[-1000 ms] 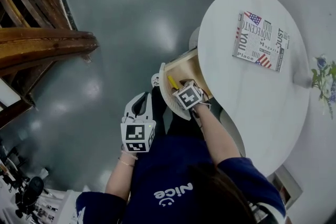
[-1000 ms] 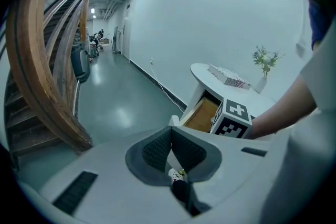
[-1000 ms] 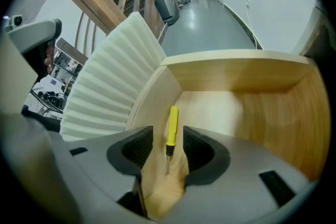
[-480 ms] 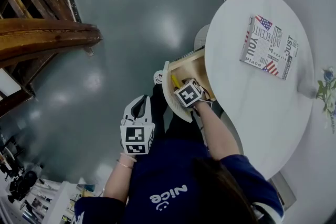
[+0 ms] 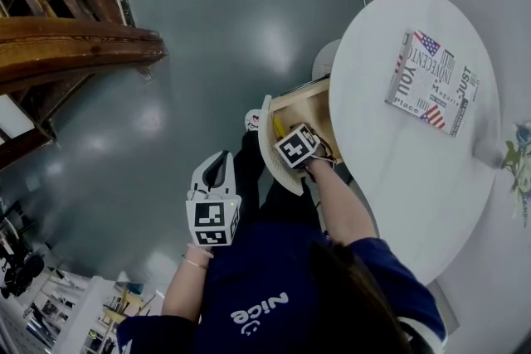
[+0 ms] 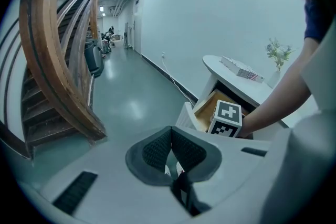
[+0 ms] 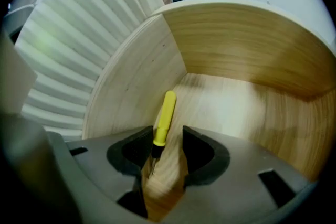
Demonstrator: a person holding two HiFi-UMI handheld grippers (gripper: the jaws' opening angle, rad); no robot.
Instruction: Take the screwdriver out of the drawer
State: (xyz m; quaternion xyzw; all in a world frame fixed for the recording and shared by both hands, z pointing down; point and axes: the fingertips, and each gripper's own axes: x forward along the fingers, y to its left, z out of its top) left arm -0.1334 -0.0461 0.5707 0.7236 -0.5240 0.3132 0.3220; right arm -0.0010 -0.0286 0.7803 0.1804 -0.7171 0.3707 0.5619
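**Item 1, screwdriver** (image 7: 165,113): yellow handle, dark collar, thin shaft. It lies flat on the wooden floor of the drawer (image 7: 236,44), close to the curved left wall. The handle points away from the right tool's camera.

**Item 2, right tool** (image 7: 165,150): lowered inside the drawer with jaws apart, 1 on either side of the handle's near end and the shaft. Neither pad visibly presses on the screwdriver, so nothing is gripped yet.

**Item 3, left tool** (image 6: 171,150): jaws together with nothing between them. It is held out over the floor, well apart from the drawer.

**Item 4, surface** (image 5: 398,170): white and rounded, with the drawer standing open beneath its edge. A printed booklet (image 5: 431,83) lies on top.

**Handling note:** the step in hand looks like the grasp.
- Seat the jaws on the thick yellow handle, since the thin shaft would likely slip.
- Close squarely across the handle.
- Lift straight up, clear of the left wall, before drawing back out of the drawer.
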